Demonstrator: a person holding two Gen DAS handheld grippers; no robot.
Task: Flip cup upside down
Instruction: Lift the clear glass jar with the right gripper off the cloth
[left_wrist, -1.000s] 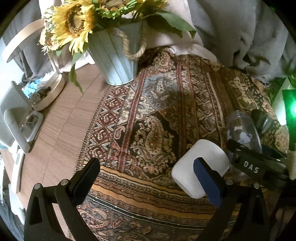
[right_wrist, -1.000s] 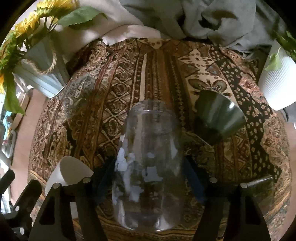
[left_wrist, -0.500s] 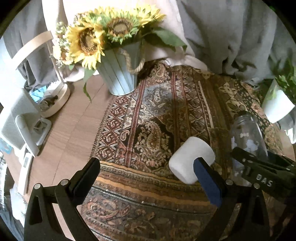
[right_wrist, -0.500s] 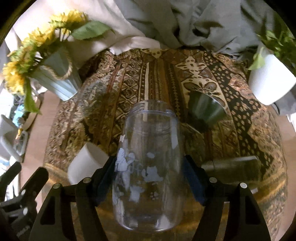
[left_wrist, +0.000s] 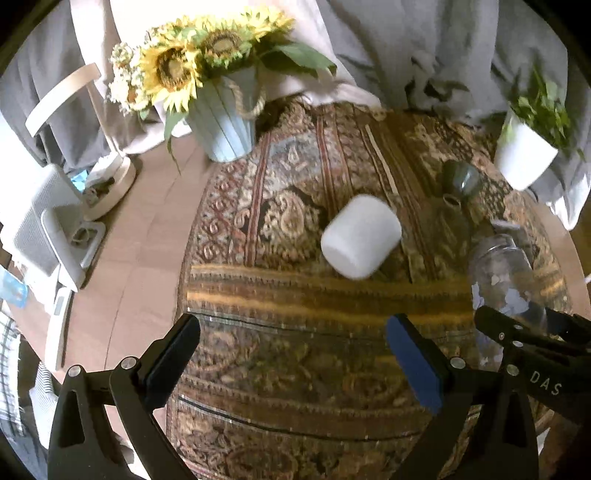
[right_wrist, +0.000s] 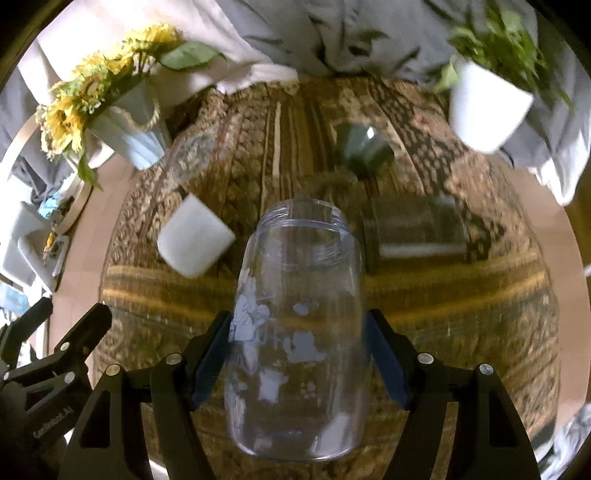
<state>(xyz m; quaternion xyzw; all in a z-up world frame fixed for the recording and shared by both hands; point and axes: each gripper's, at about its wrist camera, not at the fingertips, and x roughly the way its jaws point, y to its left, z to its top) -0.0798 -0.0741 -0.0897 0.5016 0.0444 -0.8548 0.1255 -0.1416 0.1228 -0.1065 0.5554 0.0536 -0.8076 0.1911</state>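
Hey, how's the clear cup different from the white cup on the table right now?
The clear cup is see-through with pale printed figures; the white cup is plain and opaque. The clear cup is clamped in the right tool, mouth pointing away, while the white cup sits free on the patterned cloth. The clear cup looks taller and narrower.

You have lifted both grippers up and back from the patterned cloth (left_wrist: 295, 302). Your right gripper (right_wrist: 297, 360) has carried the clear cup (right_wrist: 295, 325) up with it. Your left gripper (left_wrist: 291, 358) has pulled away from the white cup (left_wrist: 360, 236), which earlier sat against its right finger.
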